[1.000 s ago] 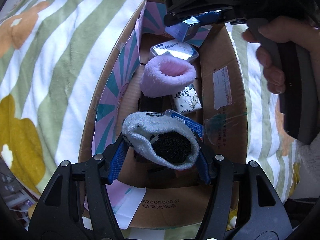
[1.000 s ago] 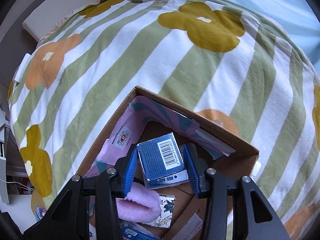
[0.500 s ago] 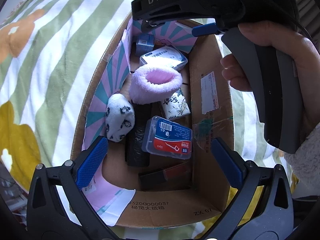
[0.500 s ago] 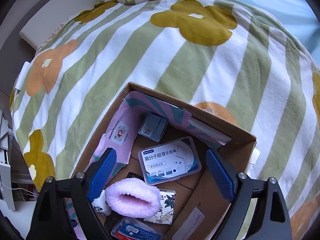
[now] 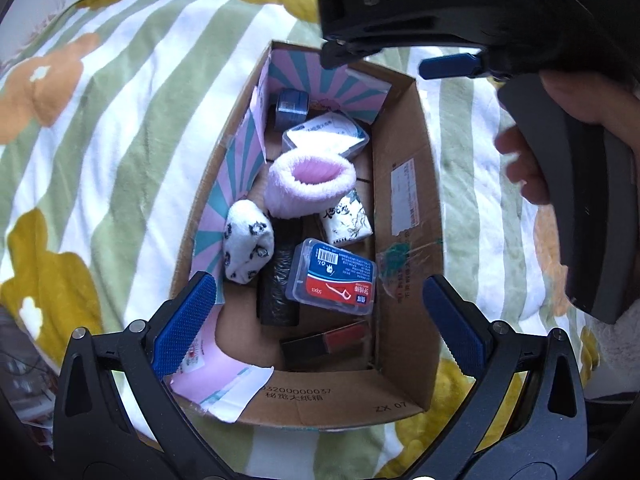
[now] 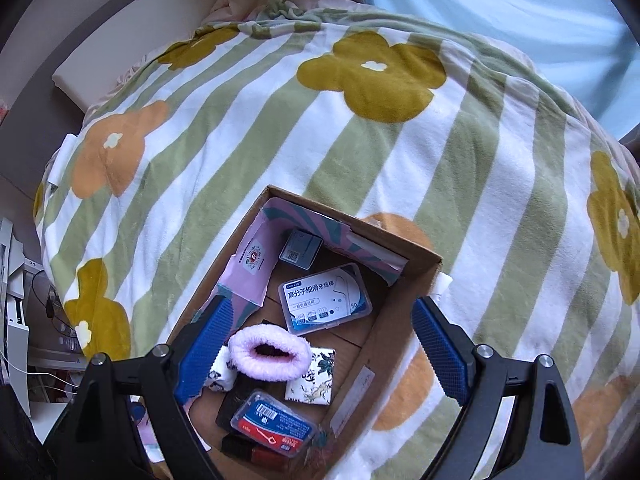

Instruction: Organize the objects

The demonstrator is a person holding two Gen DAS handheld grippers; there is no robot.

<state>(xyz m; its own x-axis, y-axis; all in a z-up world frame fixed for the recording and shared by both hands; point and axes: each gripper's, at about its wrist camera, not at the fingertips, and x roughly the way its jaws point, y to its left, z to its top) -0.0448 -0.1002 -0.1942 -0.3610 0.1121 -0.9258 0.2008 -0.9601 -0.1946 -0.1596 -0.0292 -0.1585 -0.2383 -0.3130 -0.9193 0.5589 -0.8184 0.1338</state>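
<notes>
Cardboard box (image 5: 404,216) on the striped bed blanket (image 6: 280,140), below both tools. Left tool (image 5: 320,316) jaws wide, nothing between; white patterned sock (image 5: 248,248) lies in the box just ahead of its left pad. Right tool (image 6: 320,344) likewise spread and empty; small blue box (image 6: 301,249) sits in the far corner beyond it.

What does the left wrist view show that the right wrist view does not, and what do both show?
Only the left wrist view shows the right gripper, open, from outside, and the hand holding it. Only the right wrist view shows the pale blue wall beyond the bed. Both show the brown cardboard box, the fluffy pink sock, the white patterned sock, both clear floss-pick cases and the striped flowered blanket. The left gripper is open, empty.
</notes>
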